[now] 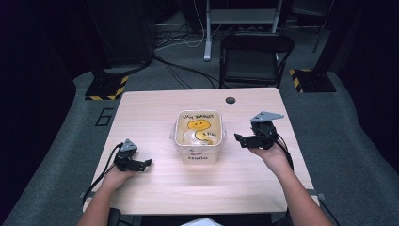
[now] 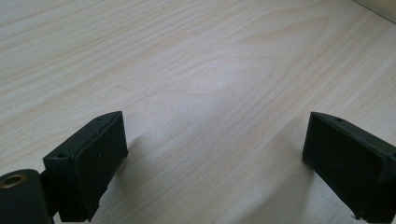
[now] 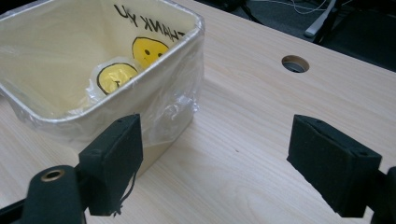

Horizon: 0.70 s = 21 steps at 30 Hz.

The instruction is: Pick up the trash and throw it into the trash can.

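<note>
Nearest the person, the left tongs (image 1: pixel 143 163) rest low over the pale wood-grain table (image 1: pixel 155 188), jaws spread wide with nothing but bare wood between them, as the left gripper view shows. They sit near the table's front left, well apart from the work.

Farther in, the right tongs (image 1: pixel 238 139) are held in the person's right hand (image 1: pixel 269 153) above the table's right half, jaws likewise spread and empty, pointing leftward toward the square white plastic tub lined with a thin bag printed with yellow smiley faces (image 1: pixel 198 135). In the right gripper view the tub (image 3: pixel 93 74) lies ahead and to the left of the jaws, its near corner just beyond the left jaw, not between the two (the pads touch nothing). The right hand is clearly the nearer one, so the next move likely falls to it: a short reach leftward to the tub's right-hand rim or to the crinkled film hanging over it.

The tub stands upright at the table's middle, open-topped, roughly square with rounded corners, so no side offers a longer axis. The liner is folded over the rim and looks loose and slippery. Beyond it lie a round cable hole (image 1: pixel 230 100) and a black folding chair (image 1: pixel 254 54).
</note>
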Tool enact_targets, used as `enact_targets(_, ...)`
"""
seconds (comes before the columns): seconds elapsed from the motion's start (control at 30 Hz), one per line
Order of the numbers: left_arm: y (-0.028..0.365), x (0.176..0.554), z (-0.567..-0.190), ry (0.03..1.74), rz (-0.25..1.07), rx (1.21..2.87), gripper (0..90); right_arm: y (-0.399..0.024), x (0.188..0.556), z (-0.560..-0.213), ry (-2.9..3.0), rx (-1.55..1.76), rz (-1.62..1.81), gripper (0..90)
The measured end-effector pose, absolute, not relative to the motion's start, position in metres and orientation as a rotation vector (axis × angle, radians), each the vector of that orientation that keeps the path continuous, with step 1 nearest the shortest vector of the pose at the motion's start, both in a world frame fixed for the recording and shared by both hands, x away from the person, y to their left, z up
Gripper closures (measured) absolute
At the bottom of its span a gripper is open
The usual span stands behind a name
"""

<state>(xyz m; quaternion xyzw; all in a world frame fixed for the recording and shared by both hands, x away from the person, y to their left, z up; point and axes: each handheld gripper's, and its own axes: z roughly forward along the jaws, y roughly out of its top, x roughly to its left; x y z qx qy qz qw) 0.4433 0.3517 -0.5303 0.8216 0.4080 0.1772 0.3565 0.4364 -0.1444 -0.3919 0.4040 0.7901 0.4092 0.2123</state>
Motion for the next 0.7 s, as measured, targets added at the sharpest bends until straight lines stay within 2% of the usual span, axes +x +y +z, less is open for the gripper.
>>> enact_targets(0.7,0.352,0.443,-0.530,1.054,0.458,2.120,6.0,-0.159,0.416,-0.445,2.212,1.182,1.080,17.6)
